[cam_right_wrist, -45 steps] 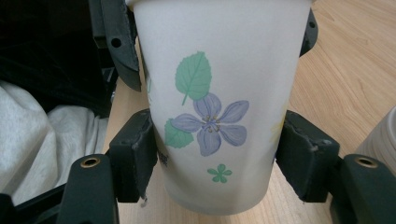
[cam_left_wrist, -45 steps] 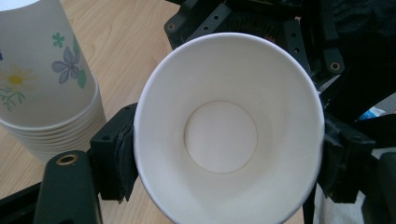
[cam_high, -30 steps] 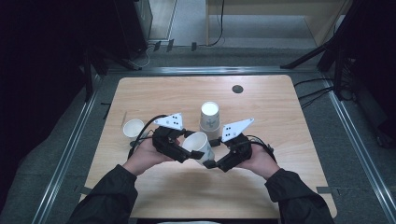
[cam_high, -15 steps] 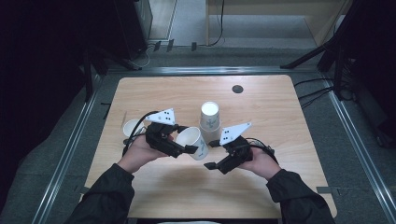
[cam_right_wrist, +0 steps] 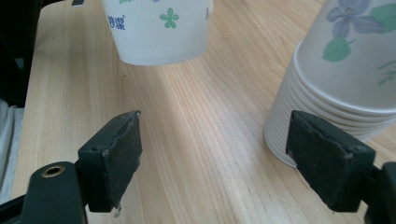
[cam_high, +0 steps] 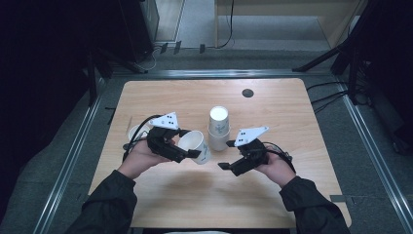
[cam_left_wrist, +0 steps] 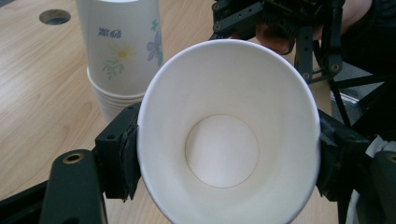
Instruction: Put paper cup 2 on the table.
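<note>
Left gripper (cam_high: 187, 151) is clamping a white paper cup (cam_high: 196, 145) across its rim, jaws pressing on opposite sides of the mouth. In the left gripper view the cup (cam_left_wrist: 224, 140) is lying on its side, open mouth facing the camera, round base visible inside and empty. The cup is being held above the light wooden tabletop (cam_high: 272, 112), left of centre, just beside the inverted stack of flower-printed white paper cups (cam_high: 218, 127) standing near the middle.

Right gripper (cam_high: 229, 165) is hovering in front of that stack, toward the near edge, jaws apart and having just been opening, nothing between them. In the right gripper view, bare wood is lying between the two black pads (cam_right_wrist: 116, 158), the stack (cam_right_wrist: 336, 84) is rising at the right and the held cup (cam_right_wrist: 159, 28) is hanging at the top.

Another white paper cup (cam_high: 136, 132) is standing upright near the left edge, partly hidden behind the left hand (cam_high: 143, 158).

Step in hand, as judged: one cup is freed from the stack and passed wholly to the left gripper; the right gripper is letting go and backing clear. Next move is likely calling for the left hand to turn the cup upright and set it down beside the cup at the left edge, while the right gripper is lining up on the stack top for another pull.
</note>
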A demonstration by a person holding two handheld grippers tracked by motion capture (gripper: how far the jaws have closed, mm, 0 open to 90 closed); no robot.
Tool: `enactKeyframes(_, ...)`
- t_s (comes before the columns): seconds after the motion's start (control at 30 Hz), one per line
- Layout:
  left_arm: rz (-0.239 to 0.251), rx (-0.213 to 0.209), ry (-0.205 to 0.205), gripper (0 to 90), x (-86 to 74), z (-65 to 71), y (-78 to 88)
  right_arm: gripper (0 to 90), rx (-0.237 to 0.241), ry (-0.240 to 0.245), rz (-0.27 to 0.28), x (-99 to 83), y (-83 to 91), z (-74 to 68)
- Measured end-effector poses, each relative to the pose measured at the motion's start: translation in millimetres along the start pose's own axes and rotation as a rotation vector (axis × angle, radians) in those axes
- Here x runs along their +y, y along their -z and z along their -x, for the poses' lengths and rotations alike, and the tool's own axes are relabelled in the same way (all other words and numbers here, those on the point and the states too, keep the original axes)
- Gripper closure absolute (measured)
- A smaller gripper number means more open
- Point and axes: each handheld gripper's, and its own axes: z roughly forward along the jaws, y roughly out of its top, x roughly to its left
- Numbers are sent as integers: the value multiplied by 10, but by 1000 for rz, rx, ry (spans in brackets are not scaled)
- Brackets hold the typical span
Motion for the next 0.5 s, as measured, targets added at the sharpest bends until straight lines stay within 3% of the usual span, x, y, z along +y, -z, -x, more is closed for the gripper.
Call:
enactKeyframes(0.27,-24,30,7,241,-62,-81,64,191,-21,9,-17,-19,37,31)
enactKeyframes(0.5,-68,40,3,240,-129,-124,78,192,-55,-12,16,-47,187,97)
